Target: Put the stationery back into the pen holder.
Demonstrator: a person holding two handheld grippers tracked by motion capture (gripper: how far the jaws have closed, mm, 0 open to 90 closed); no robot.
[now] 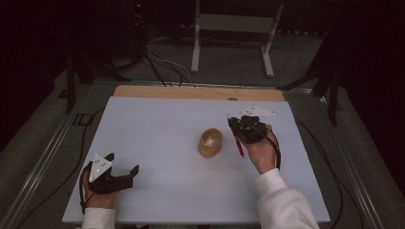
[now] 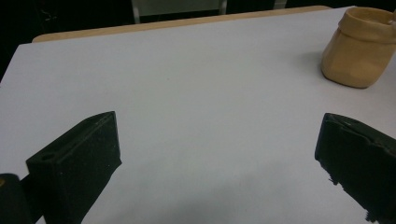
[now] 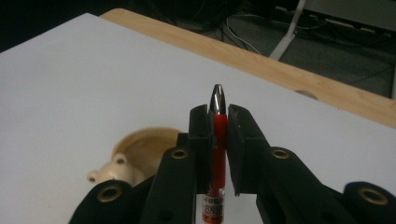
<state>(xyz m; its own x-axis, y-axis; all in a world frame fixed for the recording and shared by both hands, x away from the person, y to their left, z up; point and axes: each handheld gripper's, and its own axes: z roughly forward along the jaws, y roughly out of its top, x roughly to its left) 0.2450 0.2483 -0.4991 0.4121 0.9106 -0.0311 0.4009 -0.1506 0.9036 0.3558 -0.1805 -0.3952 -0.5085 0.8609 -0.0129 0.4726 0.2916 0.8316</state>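
A red pen (image 3: 218, 135) with a silver tip is clamped upright between the jaws of my right gripper (image 3: 218, 112). In the high view that right gripper (image 1: 235, 123) hovers just right of a tan round cup (image 1: 210, 142), and the red pen (image 1: 239, 148) hangs below the hand. The cup (image 3: 140, 151) lies low and left of the jaws in the right gripper view, with a small pale figure at its rim. My left gripper (image 1: 123, 163) rests open at the table's front left, nothing between its jaws. The cup (image 2: 360, 46) stands far off at upper right.
The white tabletop (image 1: 157, 129) has a wooden strip (image 1: 200, 92) along its far edge. Cables (image 1: 162, 67) and a white stand frame (image 1: 234, 33) lie on the dark floor beyond. A cable (image 1: 329, 171) trails off the right side.
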